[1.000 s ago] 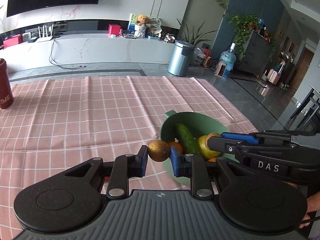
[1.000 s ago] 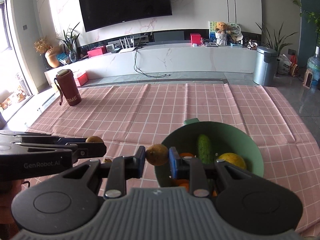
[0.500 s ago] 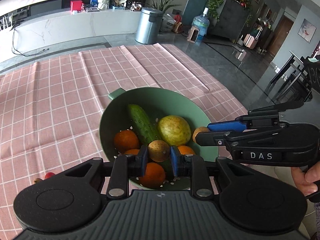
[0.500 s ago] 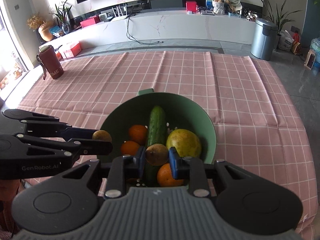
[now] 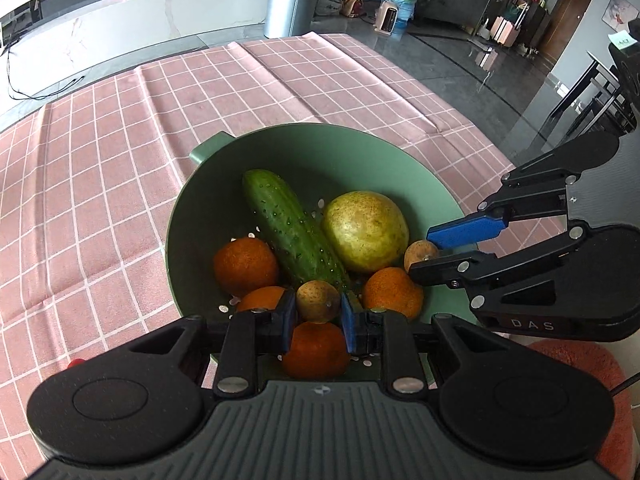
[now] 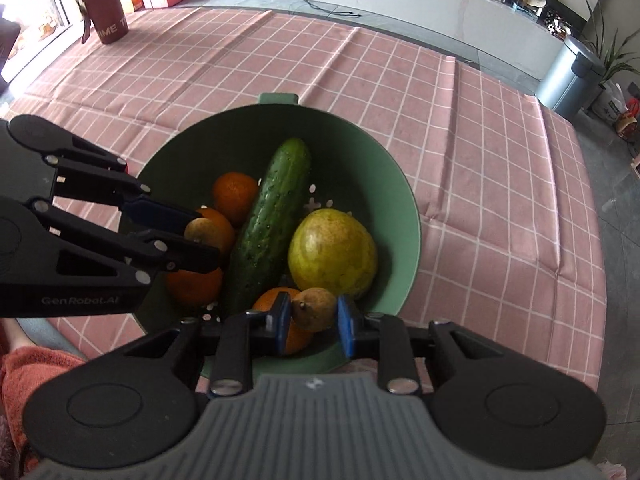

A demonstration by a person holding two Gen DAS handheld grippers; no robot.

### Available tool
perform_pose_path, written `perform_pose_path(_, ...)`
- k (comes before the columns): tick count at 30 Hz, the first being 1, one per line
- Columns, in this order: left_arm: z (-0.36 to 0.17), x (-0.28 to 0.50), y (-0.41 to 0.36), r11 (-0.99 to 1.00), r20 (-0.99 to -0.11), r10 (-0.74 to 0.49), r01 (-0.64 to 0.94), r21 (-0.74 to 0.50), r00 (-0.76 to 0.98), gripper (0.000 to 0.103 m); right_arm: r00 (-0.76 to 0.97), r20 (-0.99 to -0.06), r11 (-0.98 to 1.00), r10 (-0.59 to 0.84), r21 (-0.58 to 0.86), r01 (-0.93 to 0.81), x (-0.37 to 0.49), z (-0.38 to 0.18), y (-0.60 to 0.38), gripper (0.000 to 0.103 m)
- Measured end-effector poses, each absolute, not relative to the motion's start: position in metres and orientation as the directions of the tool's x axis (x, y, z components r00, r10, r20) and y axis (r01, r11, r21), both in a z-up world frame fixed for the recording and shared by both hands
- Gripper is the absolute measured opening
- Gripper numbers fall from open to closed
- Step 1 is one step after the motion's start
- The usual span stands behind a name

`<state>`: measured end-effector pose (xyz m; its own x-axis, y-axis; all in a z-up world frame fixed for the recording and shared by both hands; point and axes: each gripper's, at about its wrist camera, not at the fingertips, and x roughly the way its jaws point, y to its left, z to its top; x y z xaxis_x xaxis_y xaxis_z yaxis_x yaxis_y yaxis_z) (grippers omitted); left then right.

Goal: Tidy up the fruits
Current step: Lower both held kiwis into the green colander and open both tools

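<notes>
Above the round green plastic colander [image 5: 208,216], centre frame, left gripper [image 5: 319,316] and right gripper [image 6: 312,318] fingers each pinch a small brown fruit.

Matt green bowl [image 5: 392,160], bumpy cucumber [image 5: 292,228]

Green bowl [image 5: 312,140] near half crowded: cucumber [image 5: 292,228], pear [image 5: 364,230], oranges [image 5: 244,264]. Far inner wall bare; surrounding tablecloth [image 5: 120,140] open.

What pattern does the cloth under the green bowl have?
The tablecloth is pink with a white grid of squares, clearest in the right wrist view.
</notes>
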<state>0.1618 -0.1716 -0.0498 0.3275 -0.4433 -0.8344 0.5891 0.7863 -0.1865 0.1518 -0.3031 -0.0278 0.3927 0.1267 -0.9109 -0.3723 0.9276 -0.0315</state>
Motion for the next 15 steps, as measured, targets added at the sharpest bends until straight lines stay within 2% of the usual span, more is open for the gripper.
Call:
perform_pose_path(9,-0.0562,0.1625,-0.1761,0.78,-0.84,-0.434,0.602,-0.17,0.325,0.028,0.381,-0.92,0.914,0.088,-0.078,-0.398,0.1553,-0.0362,-0.304,0.021)
perform_pose_path(13,-0.0542,0.1599,-0.1746,0.773,-0.838,-0.436,0.612,-0.164,0.327,0.042,0.384,-0.918,0.917,0.094,-0.07,-0.393,0.1534,-0.0346,-0.3039,0.024)
perform_pose_path(15,-0.0522,0.1572,-0.1724,0.771,-0.835,-0.438,0.617,-0.158,0.334,0.044,0.389,-0.917,0.919,0.092,-0.072,-0.387,0.1524,-0.0335,-0.3025,0.028)
